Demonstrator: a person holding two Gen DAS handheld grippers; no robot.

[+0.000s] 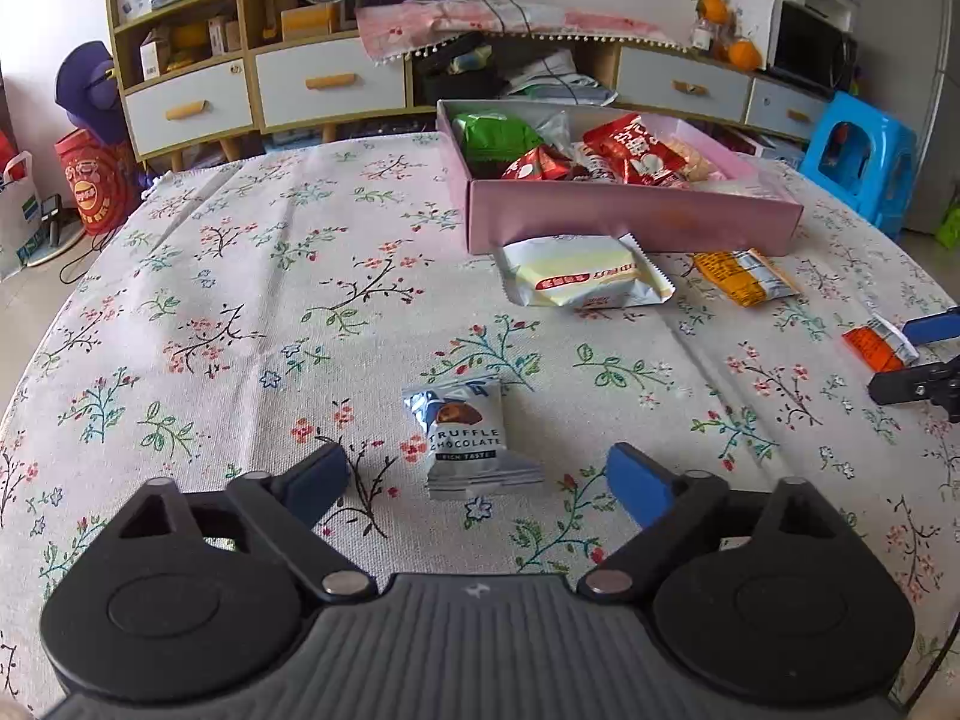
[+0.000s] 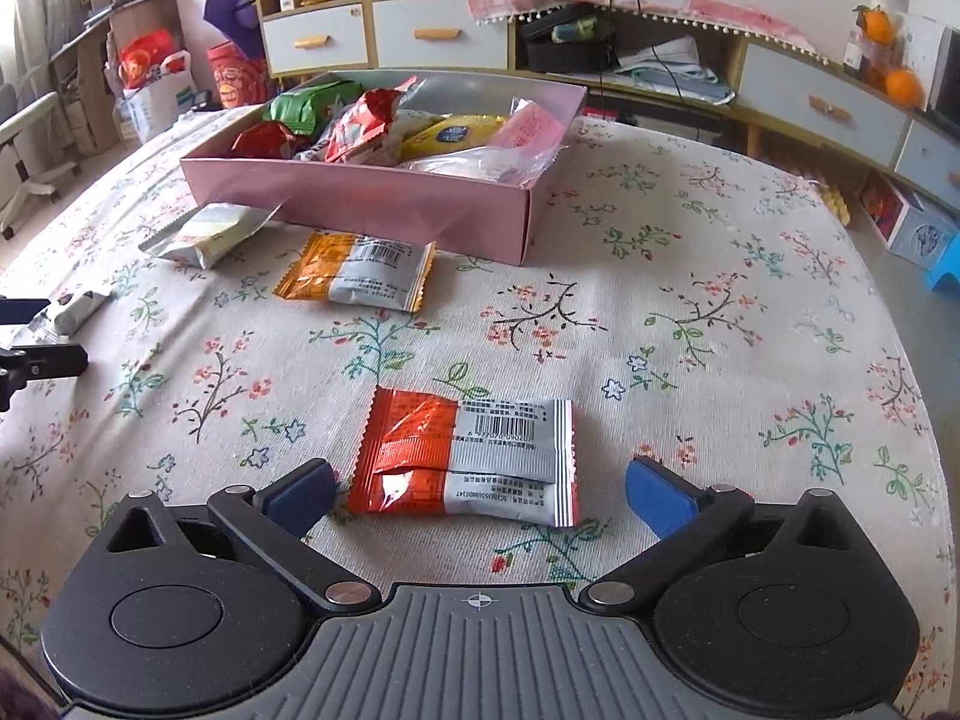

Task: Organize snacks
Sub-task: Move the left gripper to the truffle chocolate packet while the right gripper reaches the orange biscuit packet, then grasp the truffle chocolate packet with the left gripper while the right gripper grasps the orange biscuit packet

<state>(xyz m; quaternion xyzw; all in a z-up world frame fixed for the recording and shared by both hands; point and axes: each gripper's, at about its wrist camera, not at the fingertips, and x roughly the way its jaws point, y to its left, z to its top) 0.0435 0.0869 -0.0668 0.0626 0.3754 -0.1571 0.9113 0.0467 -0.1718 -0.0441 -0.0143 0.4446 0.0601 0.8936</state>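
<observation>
In the left wrist view, the left gripper (image 1: 477, 483) stands with jaws apart around a truffle chocolate packet (image 1: 468, 438) on the floral tablecloth (image 1: 240, 276), pads clear of it, the pink box (image 1: 630, 219) beyond. In the right wrist view, the right gripper (image 2: 480, 495) gapes around a red-and-silver snack packet (image 2: 468, 456), untouched.

A pink box (image 2: 360, 204) is being kept on the flowered cloth, open at the top and filled with red, green and yellow snack packets. A pale yellow packet (image 1: 585, 273) is lying flat just before its near wall, and a yellow-orange packet (image 2: 357, 273) is lying flat beside that. A silver chocolate packet (image 1: 465, 435), printed "TRUFFLE CHOCOLATE", is lying apart, nearer the front. A red-orange packet (image 2: 468, 459) with a silver barcode side is lying flat, well apart from the box.
</observation>
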